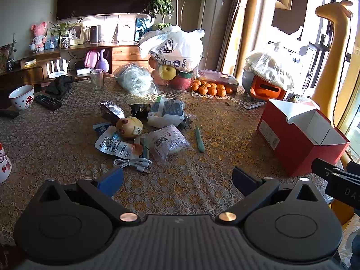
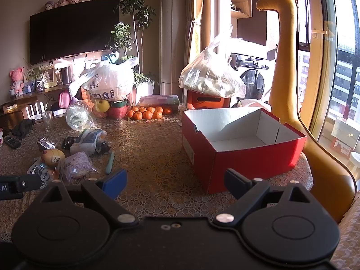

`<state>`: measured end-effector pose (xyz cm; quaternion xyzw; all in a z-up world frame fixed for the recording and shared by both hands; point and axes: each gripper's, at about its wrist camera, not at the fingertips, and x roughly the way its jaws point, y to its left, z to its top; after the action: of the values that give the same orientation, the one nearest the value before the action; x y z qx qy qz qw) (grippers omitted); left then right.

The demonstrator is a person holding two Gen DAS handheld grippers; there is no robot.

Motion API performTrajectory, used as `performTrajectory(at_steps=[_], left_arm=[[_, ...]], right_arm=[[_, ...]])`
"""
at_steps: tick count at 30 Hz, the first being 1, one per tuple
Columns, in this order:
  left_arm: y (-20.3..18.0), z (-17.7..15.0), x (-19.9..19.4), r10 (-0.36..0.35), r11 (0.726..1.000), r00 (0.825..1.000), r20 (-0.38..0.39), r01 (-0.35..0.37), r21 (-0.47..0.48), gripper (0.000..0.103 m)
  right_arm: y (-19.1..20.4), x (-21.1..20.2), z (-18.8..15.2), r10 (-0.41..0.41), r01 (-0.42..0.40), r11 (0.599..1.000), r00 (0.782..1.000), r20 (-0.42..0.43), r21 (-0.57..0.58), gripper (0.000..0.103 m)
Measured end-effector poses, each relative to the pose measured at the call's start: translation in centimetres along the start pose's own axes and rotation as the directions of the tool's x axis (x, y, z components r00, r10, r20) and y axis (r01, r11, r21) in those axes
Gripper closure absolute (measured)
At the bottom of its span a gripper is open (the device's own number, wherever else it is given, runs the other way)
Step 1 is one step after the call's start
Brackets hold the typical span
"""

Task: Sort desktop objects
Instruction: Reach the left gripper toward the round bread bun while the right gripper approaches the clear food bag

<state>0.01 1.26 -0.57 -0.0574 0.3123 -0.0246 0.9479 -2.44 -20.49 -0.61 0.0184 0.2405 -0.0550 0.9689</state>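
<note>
- The jaws of the left gripper (image 1: 177, 177) are seen spread wide, and nothing is held between them; only the patterned surface (image 1: 67, 144) lies below.
- The jaws of the right gripper (image 2: 175, 180) are also wide open and empty, and they are pointed toward the red box (image 2: 243, 157).
- The red box is placed near the right edge of the surface; its inside is seen bare, so the sorting is judged as not yet started.
- The loose pile (image 1: 144, 130) is found at the middle of the surface, well apart from the box.
- In the pile are counted: one white cable (image 1: 132, 163), one green stick-shaped thing (image 1: 199, 139), one round yellow toy (image 1: 129, 127), and about six bags or pouches, which partly overlap.
- All of these are judged as still left to be sorted.
</note>
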Motion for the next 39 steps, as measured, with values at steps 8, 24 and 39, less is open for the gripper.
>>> performTrajectory(at_steps=[8,24,39], left_arm=[[0.7,0.4,0.7,0.015,1.0,0.999,0.035,-0.015,0.002,0.0],[4.4,1.8,6.1,0.118,0.993,0.991,0.067,-0.118,-0.009,0.0],[7.8,4.7,12.3,0.117,0.993,0.992,0.053,-0.117,-0.001,0.0]], right_arm=[[0.9,0.7,0.6,0.129,-0.128,0.991,0.99,0.062,-0.023,0.01],[4.7,8.0,3.1,0.276,-0.276,0.958,0.961,-0.01,-0.076,0.011],[9.6,14.2,2.3,0.356,-0.368,0.915,0.929,-0.1,-0.165,0.011]])
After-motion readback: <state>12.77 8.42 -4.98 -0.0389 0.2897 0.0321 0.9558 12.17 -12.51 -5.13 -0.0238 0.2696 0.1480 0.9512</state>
